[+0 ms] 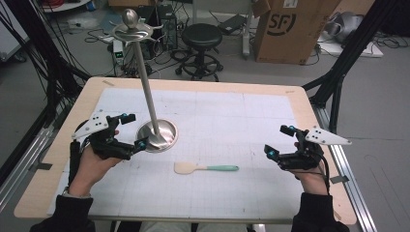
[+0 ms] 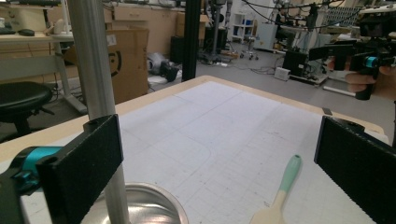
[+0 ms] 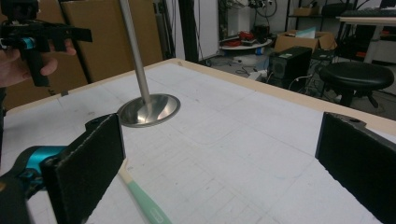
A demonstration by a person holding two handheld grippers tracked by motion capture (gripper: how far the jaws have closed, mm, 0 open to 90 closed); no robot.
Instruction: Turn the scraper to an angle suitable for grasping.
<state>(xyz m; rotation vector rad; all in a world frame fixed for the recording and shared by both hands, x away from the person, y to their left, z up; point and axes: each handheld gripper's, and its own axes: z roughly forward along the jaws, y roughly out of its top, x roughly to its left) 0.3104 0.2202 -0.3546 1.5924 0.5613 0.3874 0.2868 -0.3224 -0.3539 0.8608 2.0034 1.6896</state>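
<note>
Both jaws stand wide apart on the left gripper (image 1: 129, 131) and the right gripper (image 1: 280, 141), each holding nothing. The spatula (image 1: 205, 168) lies flat on the mat between them, near the metal stand (image 1: 157, 135). The high view alone shows the stand's knobbed top; the right gripper view shows the stool (image 3: 357, 75).

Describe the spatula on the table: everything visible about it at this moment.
The spatula lies flat on the white gridded mat, near the table's front edge, between the two grippers and touching neither. It has a pale cream blade, wood-like or silicone, and a slim mint-green handle. In the high view the blade points left and the handle right. It lies just in front of the metal stand's round base, clear of it.
</note>
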